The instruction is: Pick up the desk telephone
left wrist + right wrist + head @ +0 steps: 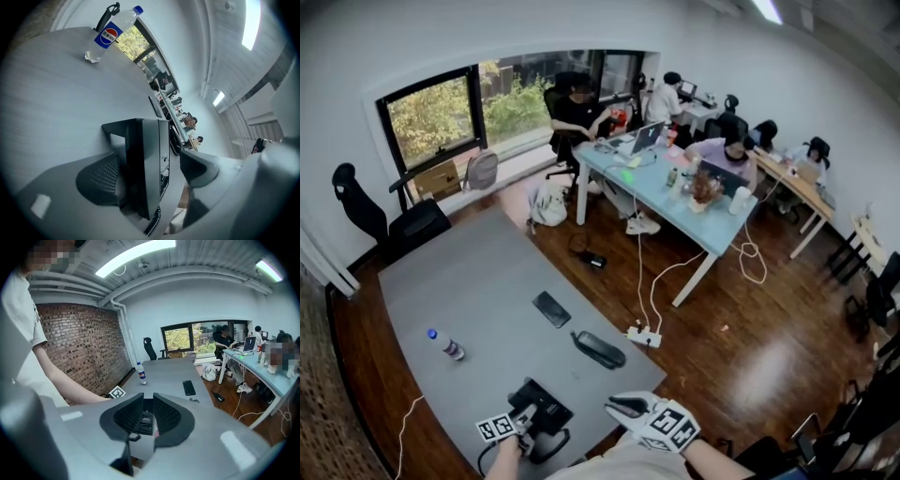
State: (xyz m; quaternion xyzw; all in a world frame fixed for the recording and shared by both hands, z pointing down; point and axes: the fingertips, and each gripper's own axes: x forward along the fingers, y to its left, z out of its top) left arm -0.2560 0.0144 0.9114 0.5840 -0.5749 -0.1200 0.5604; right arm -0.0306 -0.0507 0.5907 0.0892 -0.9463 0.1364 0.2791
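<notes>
The grey table (469, 281) carries the desk telephone (546, 398) at its near edge, right in front of the person, and what looks like its handset (600, 350) lies off the base, apart, further up the table to the right. The left gripper (150, 161) has its claw spread as wide as it goes around the telephone's body. The near pad (101, 178) sits close against one side and the other pad (199, 166) is clear of the opposite side, so nothing is gripped yet. The right gripper (144, 406) hangs just beside the telephone above the table edge, its claw drawn almost together with only a slit between the pads and nothing in it. The step in hand looks like closing on the base, and it would go best if the left claw were centred first so both pads meet the flat sides squarely, then squeezed gently, since the body is wide and smooth and could twist out. The coiled cord (152, 227) trails at the near end and should be kept out of the pinch. A slow, level lift should stop it dragging the loose handset
</notes>
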